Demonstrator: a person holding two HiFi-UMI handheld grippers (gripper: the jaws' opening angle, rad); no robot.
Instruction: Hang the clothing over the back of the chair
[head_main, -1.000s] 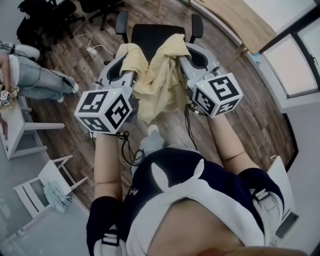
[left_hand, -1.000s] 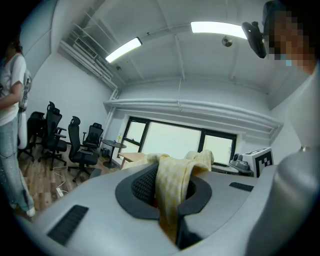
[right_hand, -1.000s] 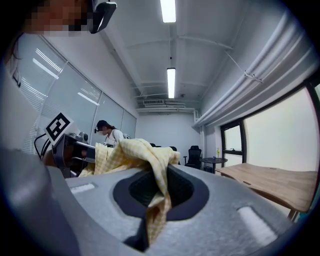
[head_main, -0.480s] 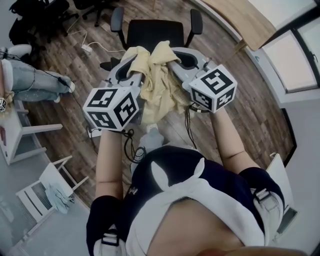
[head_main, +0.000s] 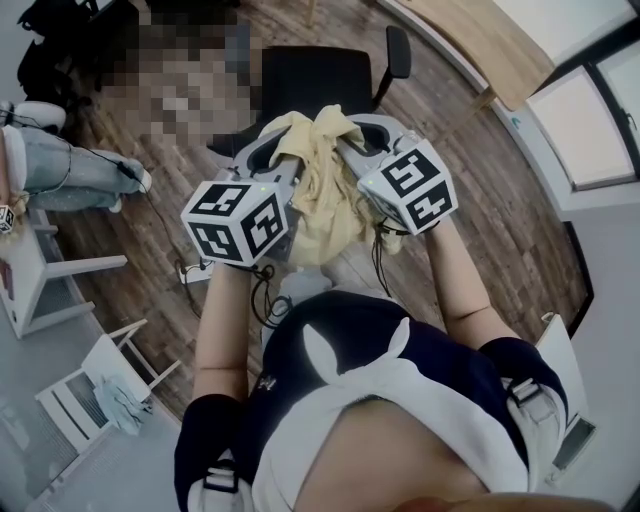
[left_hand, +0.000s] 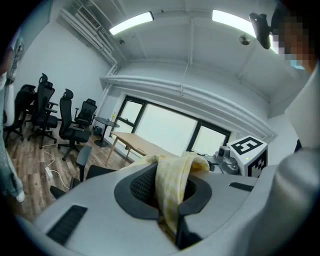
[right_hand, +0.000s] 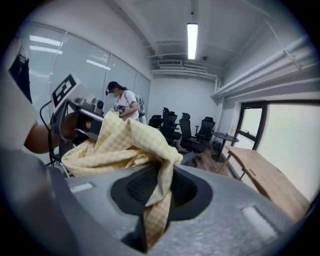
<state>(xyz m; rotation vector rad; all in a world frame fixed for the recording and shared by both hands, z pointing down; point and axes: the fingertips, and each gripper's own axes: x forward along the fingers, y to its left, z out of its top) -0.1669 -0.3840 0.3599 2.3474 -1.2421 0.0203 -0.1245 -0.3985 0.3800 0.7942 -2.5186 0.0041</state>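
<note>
A yellow checked garment hangs bunched between my two grippers, above the floor in front of the black office chair. My left gripper is shut on a fold of the garment, which runs down between its pads. My right gripper has its jaws opening, with a strip of the garment still caught between the pads. The right gripper's marker cube shows in the left gripper view. The chair's back is not clearly visible.
A wooden table stands beyond the chair near the windows. Several black office chairs stand at the far wall. A person stands in the background. Another person's legs, white furniture and floor cables are at the left.
Both grippers have drawn closer together and sunk, taking the garment with them. The cloth between them has bunched into a tighter bundle.
</note>
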